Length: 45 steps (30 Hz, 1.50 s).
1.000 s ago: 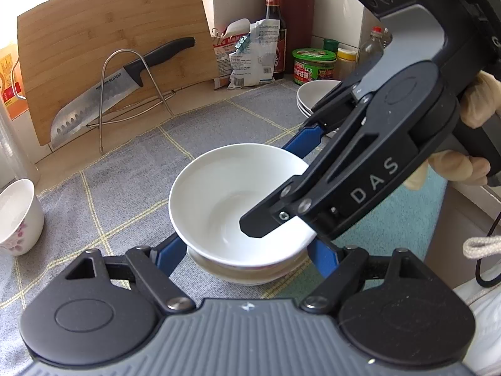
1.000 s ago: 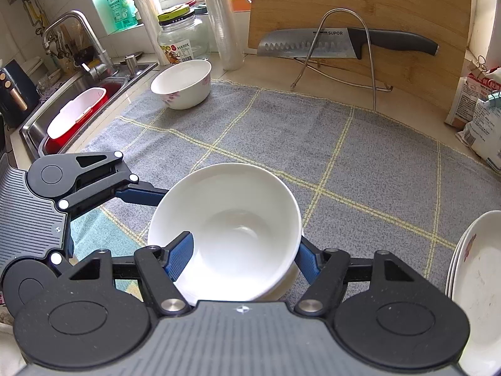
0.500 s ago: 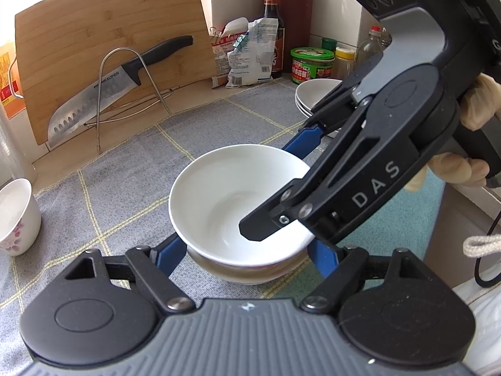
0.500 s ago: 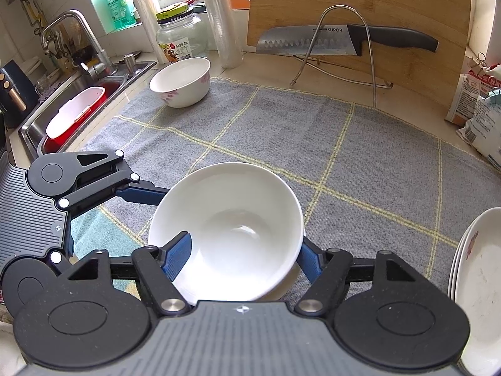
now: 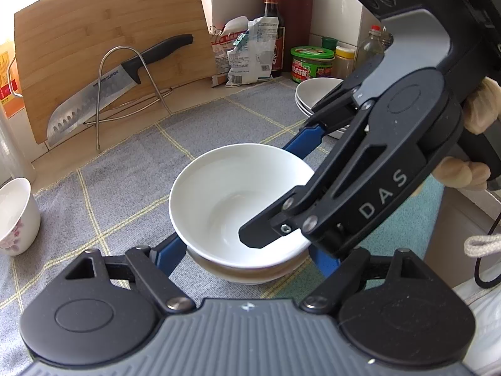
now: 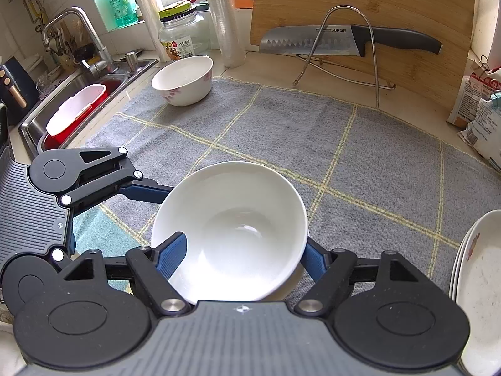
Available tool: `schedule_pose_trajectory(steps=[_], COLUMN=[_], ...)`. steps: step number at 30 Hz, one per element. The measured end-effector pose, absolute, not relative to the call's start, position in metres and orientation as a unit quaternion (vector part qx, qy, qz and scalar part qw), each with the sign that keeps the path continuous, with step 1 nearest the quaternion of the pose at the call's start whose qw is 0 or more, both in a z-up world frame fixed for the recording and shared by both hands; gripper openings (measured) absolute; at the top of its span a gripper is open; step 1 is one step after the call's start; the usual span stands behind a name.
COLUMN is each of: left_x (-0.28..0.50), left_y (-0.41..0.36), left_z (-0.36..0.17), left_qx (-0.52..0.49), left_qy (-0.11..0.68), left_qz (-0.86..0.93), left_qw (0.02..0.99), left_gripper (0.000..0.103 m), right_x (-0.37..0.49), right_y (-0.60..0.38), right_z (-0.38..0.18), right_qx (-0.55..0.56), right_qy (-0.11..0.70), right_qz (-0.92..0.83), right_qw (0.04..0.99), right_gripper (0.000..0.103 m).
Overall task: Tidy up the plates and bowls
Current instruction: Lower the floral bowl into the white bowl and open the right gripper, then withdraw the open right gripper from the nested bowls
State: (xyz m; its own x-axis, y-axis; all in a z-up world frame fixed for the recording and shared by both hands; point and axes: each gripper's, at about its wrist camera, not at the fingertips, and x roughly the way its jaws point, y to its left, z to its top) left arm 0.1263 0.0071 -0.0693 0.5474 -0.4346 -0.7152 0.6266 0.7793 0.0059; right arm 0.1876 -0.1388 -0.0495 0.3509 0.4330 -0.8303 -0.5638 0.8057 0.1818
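A grey woven cloth with a thin yellow grid covers the counter, and a bamboo cutting board leans upright behind it. On the cloth's near part a smooth, glossy white bowl sits nested in a second bowl, of which only a cream band shows under the upper rim.

Both tools close in on this stack from the near side and point steeply down at it. The right gripper has the upper bowl between its ribbed blue pads. Its jaws have just been opening and now stand a little wider than the rim, one pad over the left edge and the other just outside the right edge. From the left wrist view one black finger of this tool reaches across the bowl's inside. A hand in a pale glove wraps its handle.

The left gripper stands fairly wide, its blue fingers on either side of the stack below the upper rim. Whether they press on the lower bowl cannot be told.

A stack of shallow white plates lies at the cloth's right edge. A round bowl with pink flowers stands at the far left corner. A steel knife with a black handle rests on a wire stand.
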Motion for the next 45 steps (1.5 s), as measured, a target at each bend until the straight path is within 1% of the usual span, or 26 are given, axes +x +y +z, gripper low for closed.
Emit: schedule_pose_trajectory(steps=[11, 13, 14, 15, 16, 25, 45], left_x=[0.127, 0.127, 0.126, 0.124, 0.124, 0.12, 0.097], left_y=[0.009, 0.009, 0.008, 0.009, 0.009, 0.013, -0.001], left_z=[-0.069, -0.069, -0.069, -0.068, -0.068, -0.064, -0.055], left_qx=[0.125, 0.127, 0.13, 0.134, 0.135, 0.128, 0.124], left_qy=[0.371, 0.369, 0.366, 0.361, 0.358, 0.355, 0.36], left_qz=[-0.307, -0.307, -0.306, -0.305, -0.305, -0.313, -0.28], left_qw=[0.868, 0.868, 0.869, 0.871, 0.872, 0.872, 0.881], left_gripper=[0.087, 0.087, 0.088, 0.09, 0.092, 0.092, 0.092], right_x=[0.186, 0.186, 0.186, 0.186, 0.185, 0.182, 0.173], right_y=[-0.137, -0.137, -0.137, -0.137, -0.138, -0.138, -0.163], right_z=[-0.05, -0.05, -0.051, -0.05, -0.05, -0.048, -0.056], right_qx=[-0.064, -0.068, -0.071, -0.071, -0.07, -0.075, -0.064], right_qy=[0.482, 0.481, 0.481, 0.479, 0.478, 0.472, 0.454], right_qz=[0.31, 0.306, 0.303, 0.303, 0.304, 0.301, 0.303], right_qw=[0.817, 0.819, 0.82, 0.821, 0.821, 0.826, 0.836], right_gripper=[0.093, 0.098, 0.098, 0.099, 0.099, 0.102, 0.103])
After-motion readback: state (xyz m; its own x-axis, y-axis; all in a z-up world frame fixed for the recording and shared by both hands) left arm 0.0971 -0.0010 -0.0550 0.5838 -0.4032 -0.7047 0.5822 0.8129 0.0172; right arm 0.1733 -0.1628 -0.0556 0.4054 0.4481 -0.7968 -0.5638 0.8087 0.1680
